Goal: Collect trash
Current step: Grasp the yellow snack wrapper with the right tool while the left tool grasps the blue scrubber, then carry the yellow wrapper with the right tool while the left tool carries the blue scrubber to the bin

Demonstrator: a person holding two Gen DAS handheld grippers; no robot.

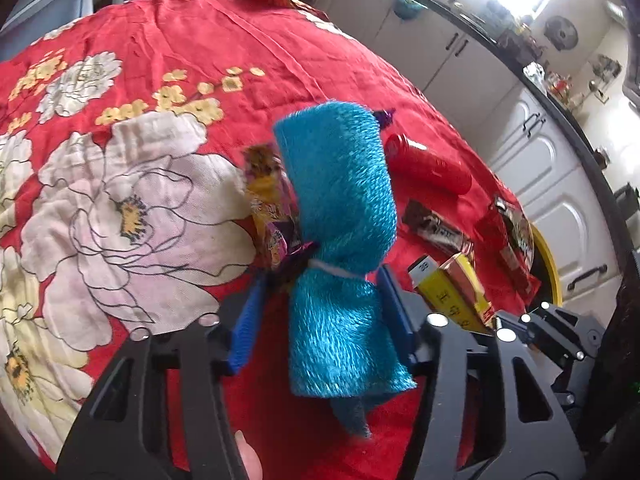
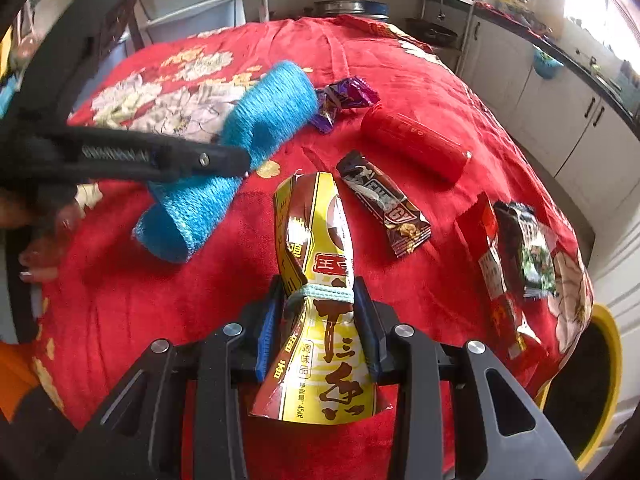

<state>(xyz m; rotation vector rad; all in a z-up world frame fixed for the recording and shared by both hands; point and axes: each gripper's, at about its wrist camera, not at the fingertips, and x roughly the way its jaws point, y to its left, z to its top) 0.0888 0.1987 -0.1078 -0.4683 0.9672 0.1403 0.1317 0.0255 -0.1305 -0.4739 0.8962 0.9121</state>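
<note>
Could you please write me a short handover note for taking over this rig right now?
Left gripper: shut on the blue cloth, lifted off the table.
Right gripper: shut on the yellow sachet.
On the red tablecloth: purple wrapper, red tube, brown bar wrapper, dark packet.
Yellow-rimmed bin sits past the table's right edge.
Done: two pickups. Left: drop both, collect the rest.

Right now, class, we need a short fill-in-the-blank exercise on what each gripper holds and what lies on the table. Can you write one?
1. The left gripper is closed on a rolled ____ cloth.
2. The right gripper pinches a yellow and brown ____.
3. The tablecloth is mainly ____ with flowers.
4. The bin at the table edge has a ____ rim.

Missing words: blue; packet; red; yellow
</note>
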